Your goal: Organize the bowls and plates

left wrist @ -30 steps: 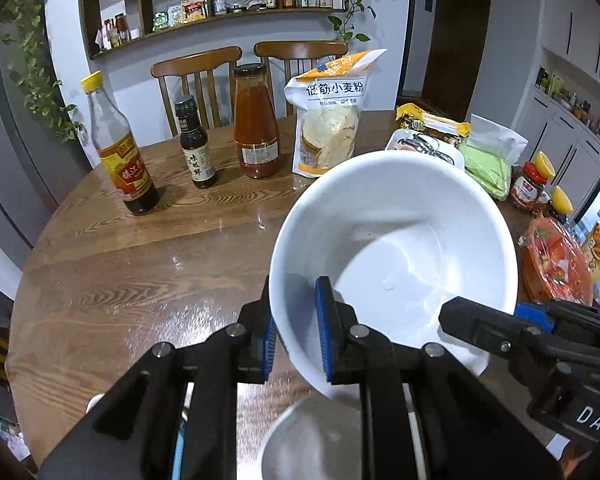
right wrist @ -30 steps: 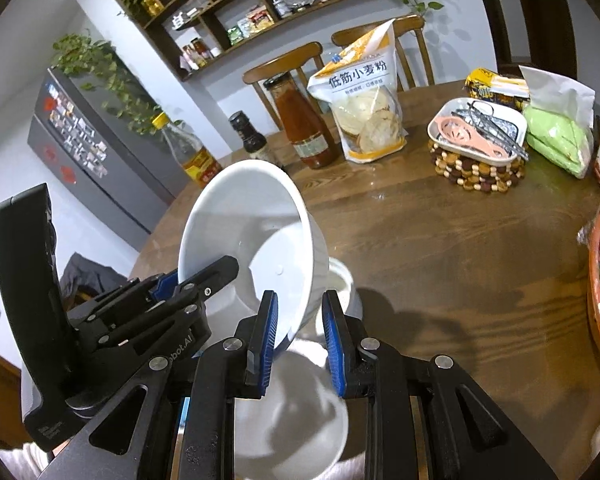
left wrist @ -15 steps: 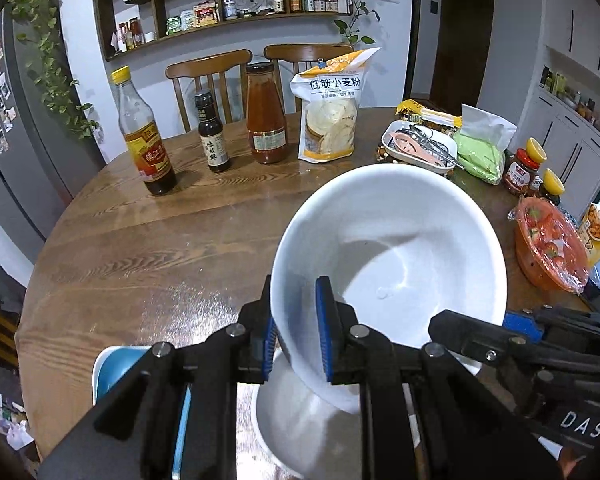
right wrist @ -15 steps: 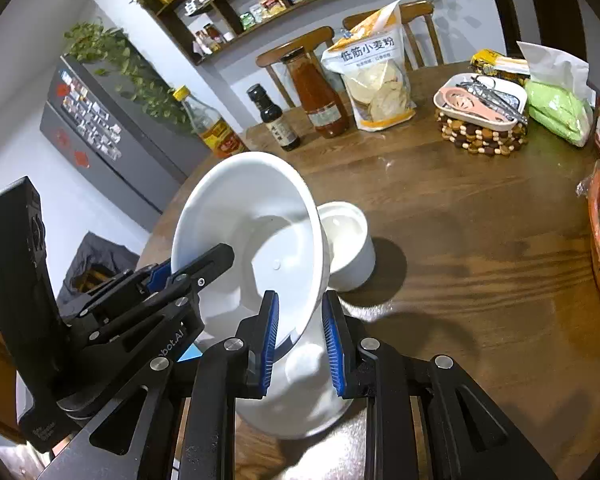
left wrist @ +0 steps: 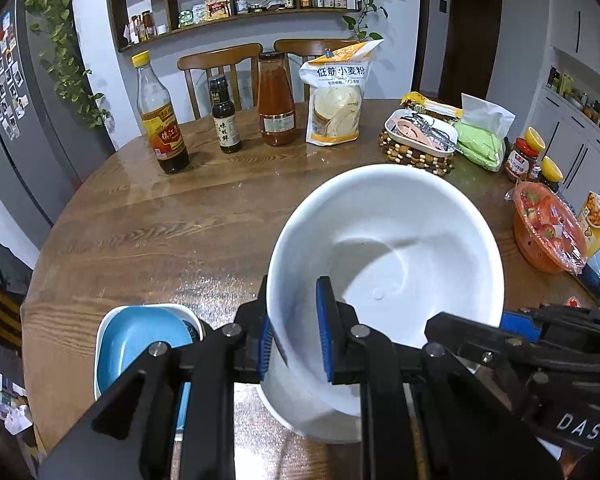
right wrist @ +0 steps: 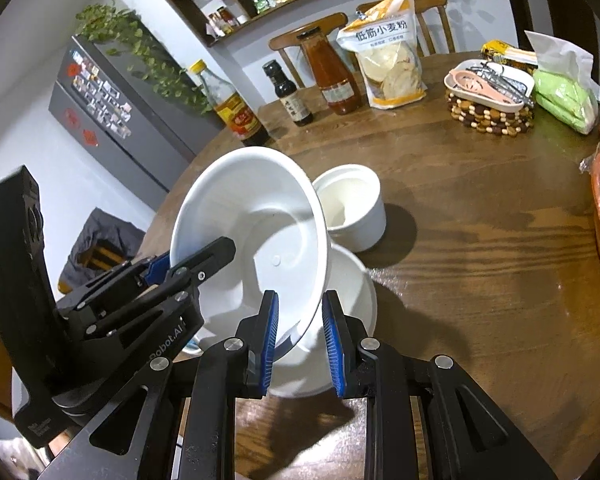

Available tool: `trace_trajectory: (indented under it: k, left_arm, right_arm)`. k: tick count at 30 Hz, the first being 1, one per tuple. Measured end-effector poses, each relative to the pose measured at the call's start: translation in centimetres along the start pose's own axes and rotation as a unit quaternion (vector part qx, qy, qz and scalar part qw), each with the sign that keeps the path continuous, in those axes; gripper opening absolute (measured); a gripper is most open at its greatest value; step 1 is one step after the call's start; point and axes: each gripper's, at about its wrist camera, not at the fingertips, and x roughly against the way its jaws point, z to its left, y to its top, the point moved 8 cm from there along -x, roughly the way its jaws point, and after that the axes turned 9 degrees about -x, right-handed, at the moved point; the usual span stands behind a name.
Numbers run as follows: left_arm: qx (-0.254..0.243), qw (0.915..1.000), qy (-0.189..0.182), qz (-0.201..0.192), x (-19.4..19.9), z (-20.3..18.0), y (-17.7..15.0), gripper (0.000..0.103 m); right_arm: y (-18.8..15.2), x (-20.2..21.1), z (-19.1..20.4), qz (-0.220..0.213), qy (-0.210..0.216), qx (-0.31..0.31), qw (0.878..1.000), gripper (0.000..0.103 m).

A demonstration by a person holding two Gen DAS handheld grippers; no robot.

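Observation:
A large white bowl [left wrist: 384,264] is held tilted above the round wooden table [left wrist: 172,224]. My left gripper [left wrist: 293,338] is shut on its near left rim. My right gripper [right wrist: 300,334] is shut on the rim of the same large white bowl [right wrist: 256,240] on its other side. Under it a second white bowl [right wrist: 348,300] stands on the table. A small white cup-shaped bowl [right wrist: 352,208] stands just behind. A blue dish [left wrist: 140,340] inside a white dish lies at the near left.
Along the far side stand three bottles [left wrist: 158,116], a flour bag [left wrist: 336,100] and a utensil tray on a beaded trivet [left wrist: 418,140]. A green packet [left wrist: 480,144], jars [left wrist: 522,156] and a wrapped orange fruit basket [left wrist: 548,228] are at the right.
Both grippers have lifted the large white bowl up and back toward me. The bowl beneath, the small bowl and the blue dish have come into view.

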Motion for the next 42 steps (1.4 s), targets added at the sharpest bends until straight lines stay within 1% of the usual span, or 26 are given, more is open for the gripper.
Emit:
trace_trajectory:
  k: [15,42]
  left_arm:
    - [0.002,0.9999,0.004,0.011,-0.1,0.2,-1.1,0.018]
    - [-0.003,0.9996,-0.006,0.028,-1.0,-0.2,-1.9,0.018]
  right_arm:
    - [-0.8,-0.8,0.0,0.017,-0.001,0.0,1.0,0.026]
    - [-1.3,-0.8,-0.2,0.021,-0.014,-0.008,1.0,0.026]
